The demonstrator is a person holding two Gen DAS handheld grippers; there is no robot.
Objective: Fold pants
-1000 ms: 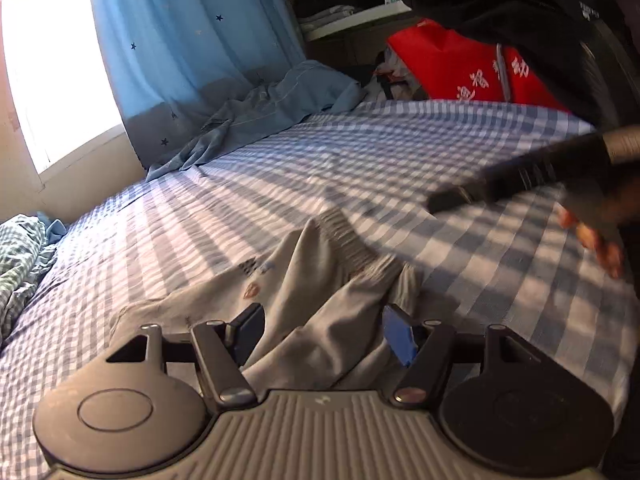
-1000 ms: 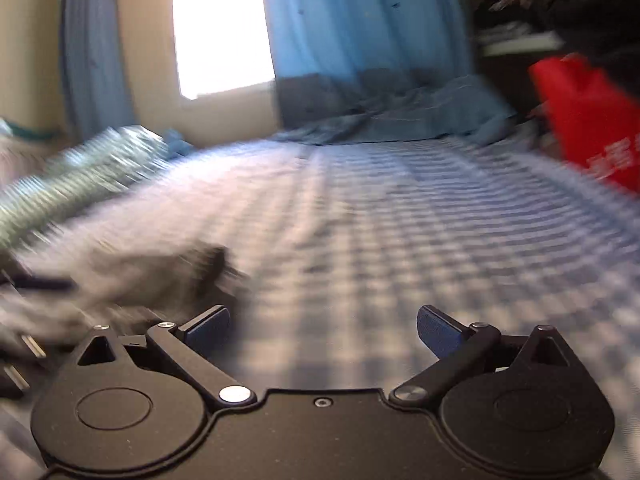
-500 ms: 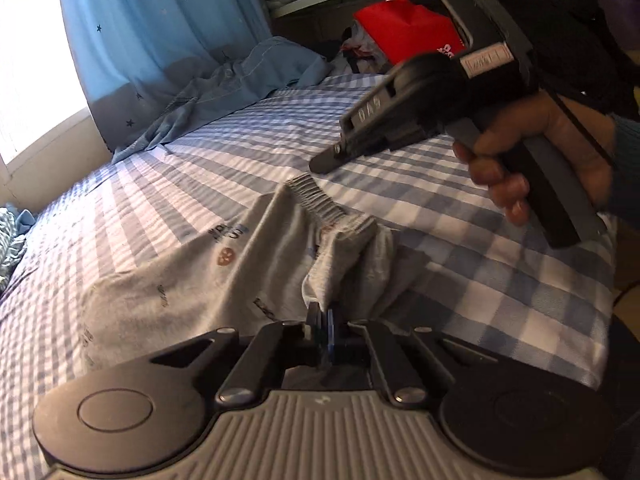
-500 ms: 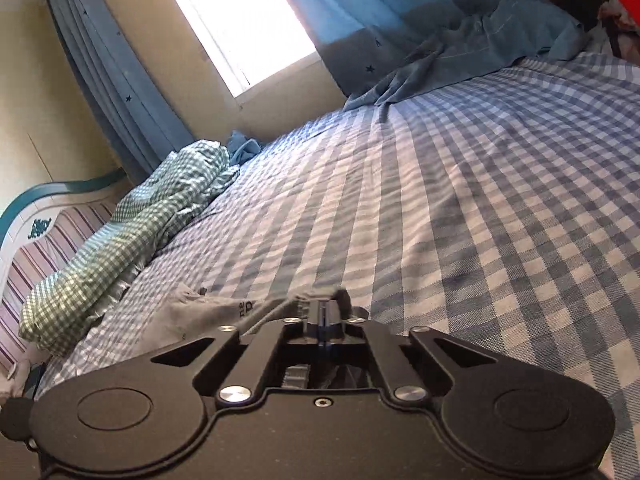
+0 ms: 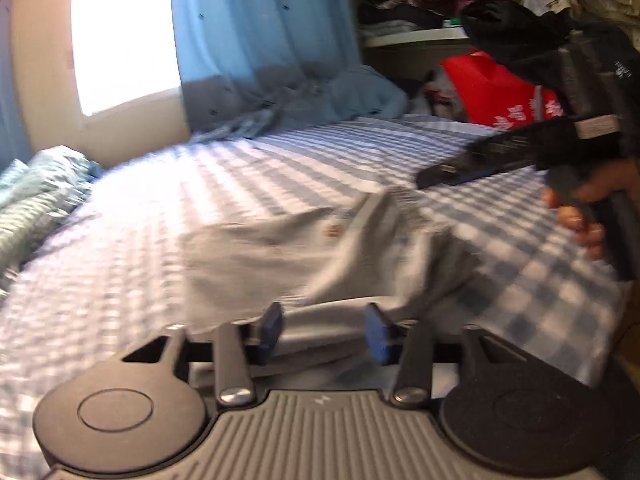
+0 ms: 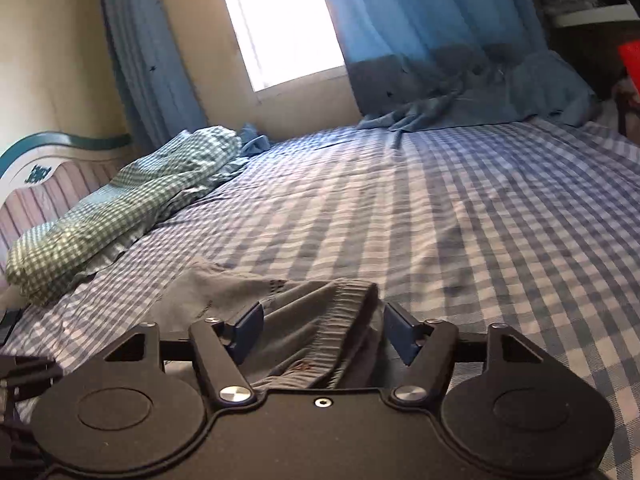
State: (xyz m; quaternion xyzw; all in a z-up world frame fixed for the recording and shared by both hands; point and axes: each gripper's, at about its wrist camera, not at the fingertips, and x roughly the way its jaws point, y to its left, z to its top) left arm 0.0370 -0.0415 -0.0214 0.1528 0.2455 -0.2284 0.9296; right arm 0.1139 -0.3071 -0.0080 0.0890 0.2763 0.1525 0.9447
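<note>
Grey pants (image 5: 280, 248) lie crumpled on the blue checked bed sheet (image 5: 200, 184). My left gripper (image 5: 323, 334) hovers at their near edge. Its jaws are opening, with grey fabric lying loose between the blue pads, which do not press on it. In the right wrist view the pants' ribbed waistband (image 6: 344, 312) sits between the jaws of my right gripper (image 6: 323, 332), which are also opening and clear of the cloth. A hand (image 5: 580, 216) holds the right gripper (image 5: 440, 174) over the pants' far right end.
A green checked blanket (image 6: 120, 208) is bunched along the left side by the headboard (image 6: 40, 176). Blue curtain (image 6: 420, 20) and a blue cloth (image 6: 500, 92) trail onto the bed's far end. A red bag (image 5: 496, 88) and cluttered shelves (image 5: 412, 20) stand at the right.
Both grippers were shut half a second ago and now stand apart. The left one shifted sideways along the pants. The right gripper sank lower over the waistband.
</note>
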